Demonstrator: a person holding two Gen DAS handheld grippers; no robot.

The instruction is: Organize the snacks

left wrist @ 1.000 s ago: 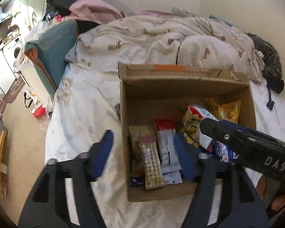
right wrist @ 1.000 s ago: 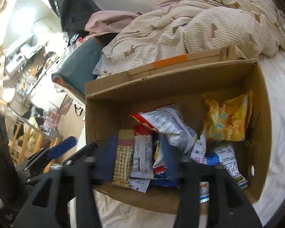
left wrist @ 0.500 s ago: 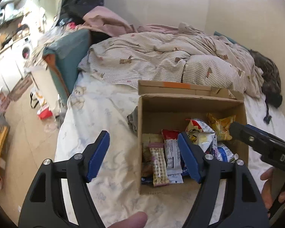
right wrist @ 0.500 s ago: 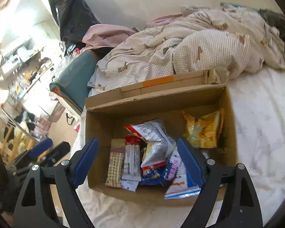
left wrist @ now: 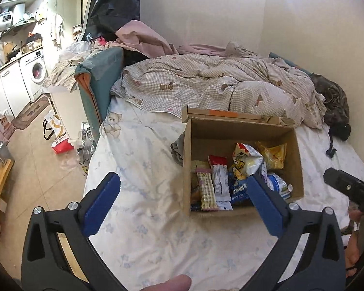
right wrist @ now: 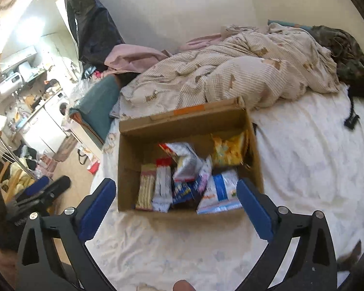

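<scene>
An open cardboard box (left wrist: 230,131) (right wrist: 138,145) sits on the bed with several snack packets inside. Among them are a yellow bag (left wrist: 274,155) (right wrist: 228,150), a white and red bag (left wrist: 245,160) (right wrist: 186,160), a checkered bar (left wrist: 207,189) (right wrist: 145,189) and a blue and white packet (left wrist: 276,184) (right wrist: 223,189). My left gripper (left wrist: 182,181) hangs short of the box's near left corner, its jaws opening with nothing between them. My right gripper (right wrist: 176,185) hovers before the box's front wall, jaws also opening and empty.
The box rests on a white flowered sheet (left wrist: 143,160) (right wrist: 303,160). A checked quilt (left wrist: 206,84) is bunched behind it, with dark clothing (left wrist: 335,101) at the far right. A teal cushion (left wrist: 102,70) and floor clutter (left wrist: 60,143) lie left of the bed.
Both grippers have drawn back and up from the box, which now looks smaller and farther. Both pairs of jaws have spread much wider. The snacks remain in the box.
</scene>
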